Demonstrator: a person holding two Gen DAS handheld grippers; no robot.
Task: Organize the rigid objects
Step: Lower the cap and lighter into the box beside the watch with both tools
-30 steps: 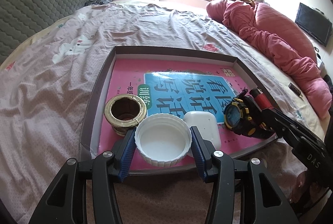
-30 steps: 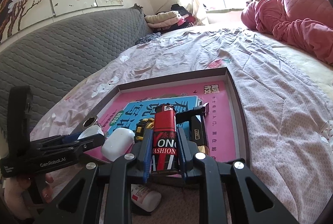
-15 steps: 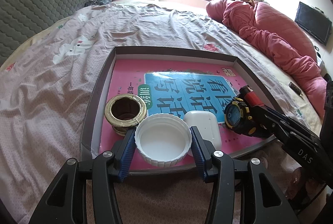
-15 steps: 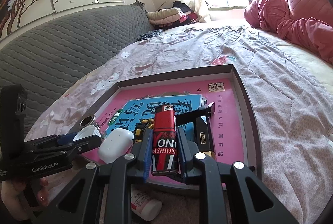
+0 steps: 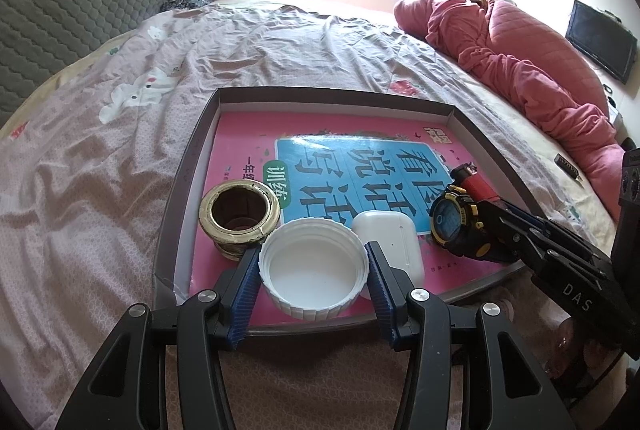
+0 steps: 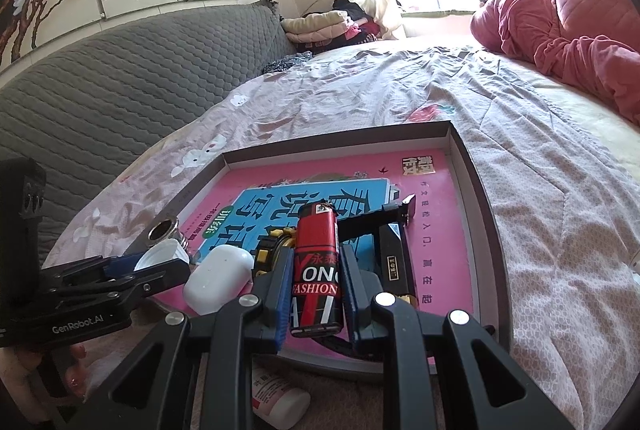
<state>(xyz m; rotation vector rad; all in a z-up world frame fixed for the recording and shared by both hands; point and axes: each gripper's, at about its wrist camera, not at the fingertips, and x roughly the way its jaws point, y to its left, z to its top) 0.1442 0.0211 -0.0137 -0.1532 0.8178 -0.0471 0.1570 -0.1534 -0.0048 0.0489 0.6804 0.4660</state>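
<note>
Holding two small rigid things over a shallow tray that sits on a bed, we see each hand-held gripper occupied. Our left hand-held gripper is clamped across a white ribbed plastic cap, open side up, at the tray's near edge, just beside a brass ring fitting and a white earbud case. We judge the cap light and stiff, a little springy if squeezed hard; its ribbed wall gives the blue pads good purchase, so the rim across its width is the place to hold it. Our right hand-held gripper grips a red lighter by its long flat sides, low over the tray beside a black and yellow watch and a dark folding tool. We judge the lighter light, hard and glossy, so slippery; mid-body is safest, away from the metal top. A pink book lines the tray floor.
</note>
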